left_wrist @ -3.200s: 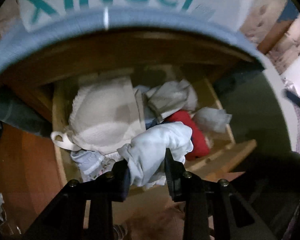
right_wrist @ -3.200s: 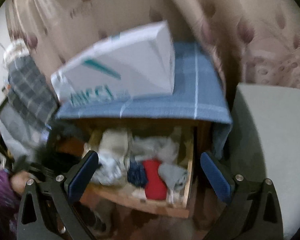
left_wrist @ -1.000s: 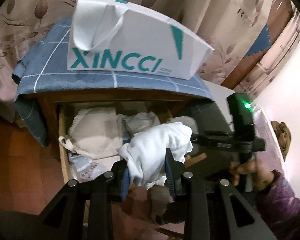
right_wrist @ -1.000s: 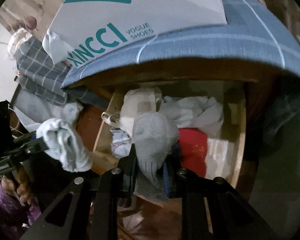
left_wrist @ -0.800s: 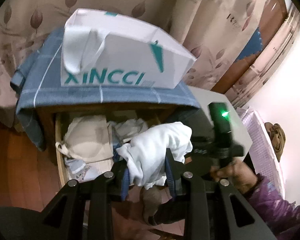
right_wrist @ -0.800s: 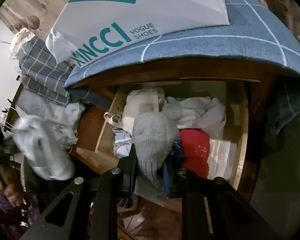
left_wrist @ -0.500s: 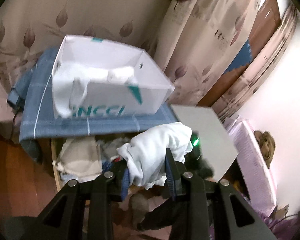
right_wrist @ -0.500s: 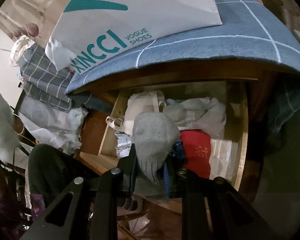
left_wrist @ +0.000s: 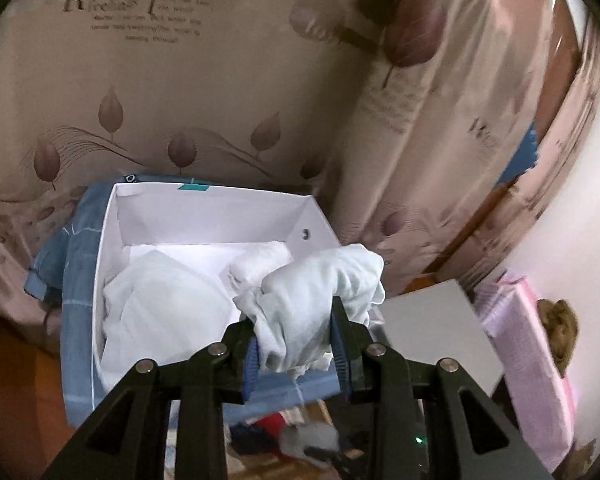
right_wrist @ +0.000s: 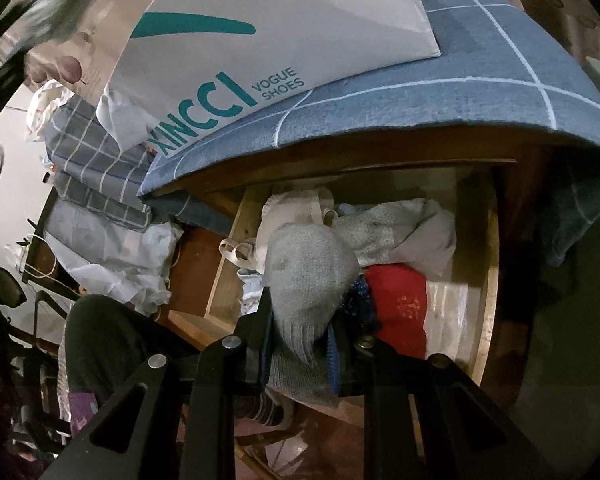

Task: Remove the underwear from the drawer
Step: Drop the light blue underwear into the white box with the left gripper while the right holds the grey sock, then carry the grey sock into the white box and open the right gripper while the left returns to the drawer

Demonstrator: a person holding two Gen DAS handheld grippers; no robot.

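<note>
My left gripper [left_wrist: 296, 354] is shut on a bunched pale white garment [left_wrist: 320, 292], held high beside the near right corner of an open white shoe bag [left_wrist: 204, 208] that has white cloth inside. My right gripper [right_wrist: 298, 354] is shut on a grey knitted garment [right_wrist: 308, 268], just above the front of the open wooden drawer [right_wrist: 488, 300]. The drawer holds a cream bra [right_wrist: 296, 208], pale grey cloth [right_wrist: 400, 236], a red garment [right_wrist: 400, 300] and a dark blue piece [right_wrist: 360, 300].
The white XINCCI bag [right_wrist: 260, 48] stands on a blue checked cloth [right_wrist: 460, 92] that covers the cabinet top. Leaf-patterned curtains [left_wrist: 220, 80] hang behind. A grey panel [left_wrist: 436, 328] and pink bedding [left_wrist: 532, 340] lie to the right. Folded checked fabric [right_wrist: 88, 168] is stacked left of the drawer. A person's dark trouser leg [right_wrist: 100, 344] is at lower left.
My left gripper has risen with the white garment from drawer level to above the shoe bag, whose inside now shows. The right gripper has stayed over the drawer with the grey garment.
</note>
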